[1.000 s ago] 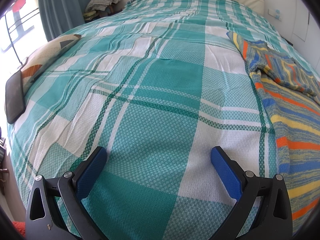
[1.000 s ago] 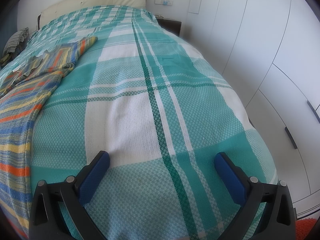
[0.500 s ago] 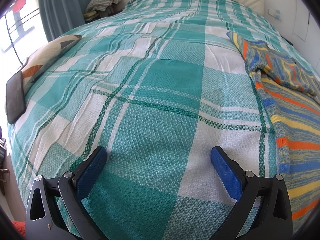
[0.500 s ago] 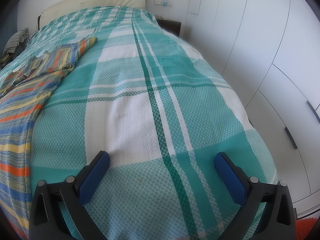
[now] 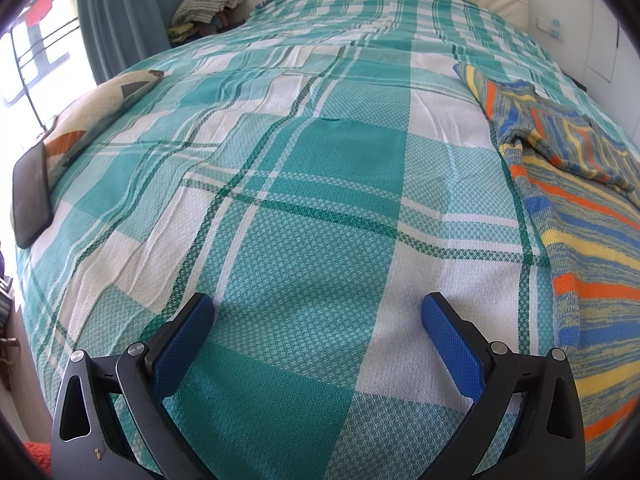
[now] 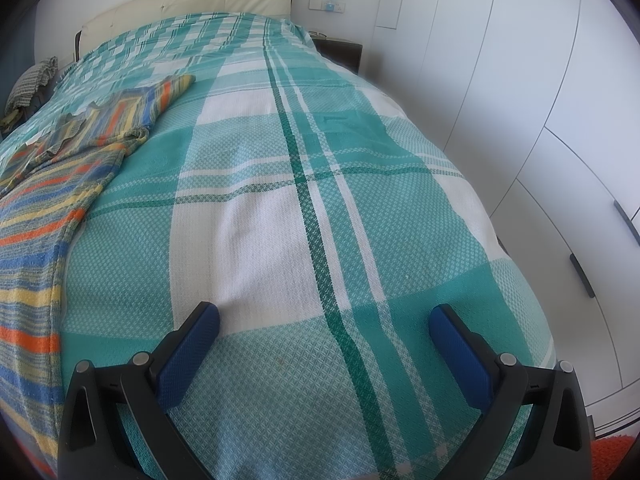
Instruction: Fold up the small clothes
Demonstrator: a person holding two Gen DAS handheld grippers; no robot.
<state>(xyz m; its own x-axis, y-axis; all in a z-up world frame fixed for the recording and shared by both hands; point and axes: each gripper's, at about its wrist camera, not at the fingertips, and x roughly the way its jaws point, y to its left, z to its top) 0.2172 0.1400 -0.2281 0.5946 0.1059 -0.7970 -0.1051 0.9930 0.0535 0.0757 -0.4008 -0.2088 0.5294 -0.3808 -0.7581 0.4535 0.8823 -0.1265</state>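
Note:
A knitted garment striped in blue, orange and yellow [image 5: 576, 200] lies spread on the bed, at the right edge of the left wrist view and at the left edge of the right wrist view [image 6: 44, 204]. Its far part, a sleeve or folded piece [image 6: 132, 108], lies rumpled across it. My left gripper [image 5: 318, 310] hovers open over the teal plaid bedspread [image 5: 320, 152], to the left of the garment, holding nothing. Over bare bedspread to the garment's right, my right gripper [image 6: 324, 318] is open and empty too.
A patterned cushion [image 5: 92, 116] and a dark tablet [image 5: 30, 196] lie at the bed's left edge. Folded cloth [image 5: 208, 0] is piled beyond the bed by the curtain. White wardrobe doors [image 6: 540, 120] run along the right side, and a bedside table [image 6: 340, 50] stands near the headboard.

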